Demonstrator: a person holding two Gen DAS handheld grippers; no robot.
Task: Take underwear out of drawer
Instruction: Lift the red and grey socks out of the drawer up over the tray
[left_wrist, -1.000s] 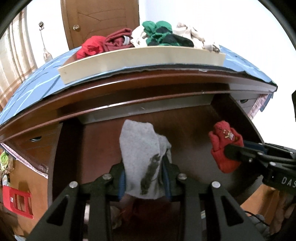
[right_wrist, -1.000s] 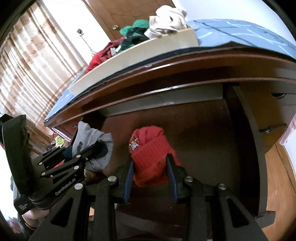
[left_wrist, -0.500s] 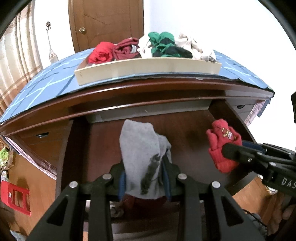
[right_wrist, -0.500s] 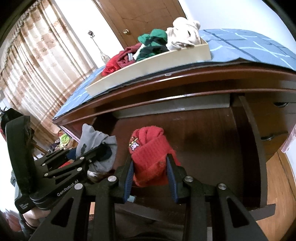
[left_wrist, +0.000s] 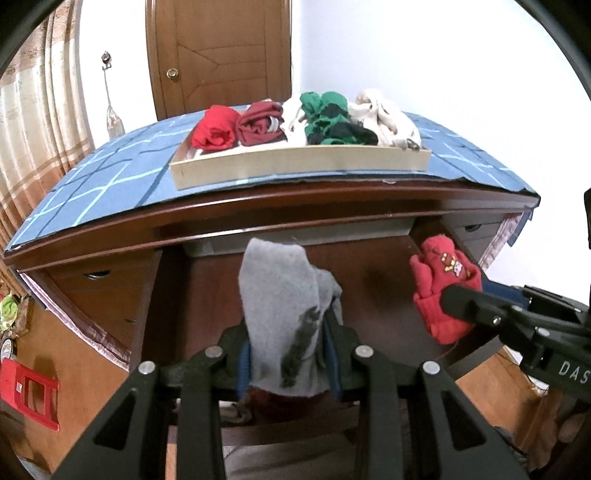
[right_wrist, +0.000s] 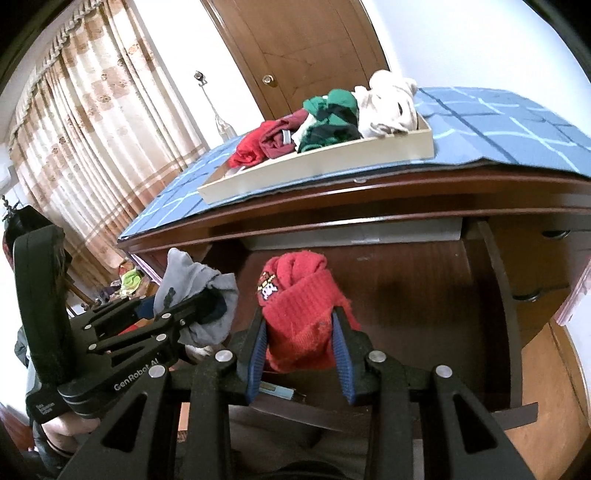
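Now left tool clamps grey garment, right tool red garment.

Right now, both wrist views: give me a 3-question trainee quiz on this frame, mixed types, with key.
1. True or false: the left gripper is shut on the grey garment.
2. Multiple choice: what does the right gripper hold? A) a green bundle B) the red knit garment C) nothing
3. Fill in: the rolled clothes already set aside lie in the ______ tray on the blue cloth on top of the desk.

Key:
1. True; the fabric is pinched between both fingers.
2. B; it has a small patch on it, and it is held above the open drawer.
3. Wooden.
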